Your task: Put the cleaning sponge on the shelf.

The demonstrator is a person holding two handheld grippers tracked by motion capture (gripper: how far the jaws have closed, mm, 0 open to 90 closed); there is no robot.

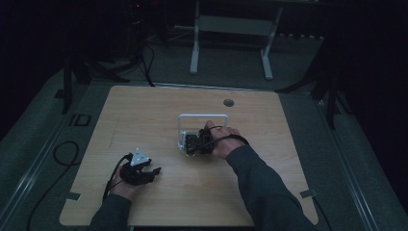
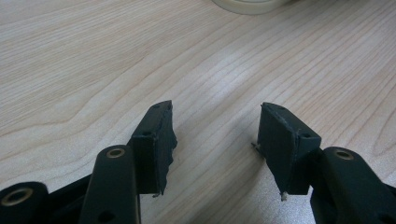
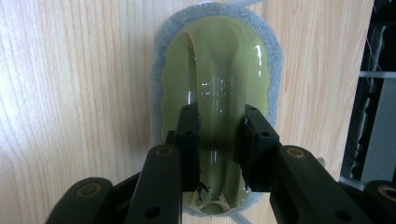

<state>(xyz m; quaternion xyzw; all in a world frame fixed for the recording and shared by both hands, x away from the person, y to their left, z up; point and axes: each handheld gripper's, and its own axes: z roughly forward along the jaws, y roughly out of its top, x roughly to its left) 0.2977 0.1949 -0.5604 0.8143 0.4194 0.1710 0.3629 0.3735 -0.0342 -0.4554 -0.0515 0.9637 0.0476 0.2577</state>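
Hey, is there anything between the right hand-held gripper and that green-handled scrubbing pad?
Nothing visible. The right hand-held gripper is already shut on the arched handle of the scrubbing pad, which lies flat on the wooden table. The left hand-held gripper stands open over bare wood.

Between our black fingers (image 3: 187, 140) we see a glossy olive-green scrubber handle (image 3: 217, 88) on a grey sponge pad (image 3: 275, 60); beneath our fingers, the worktop (image 2: 93, 70) shows pale, wavy wood grain.
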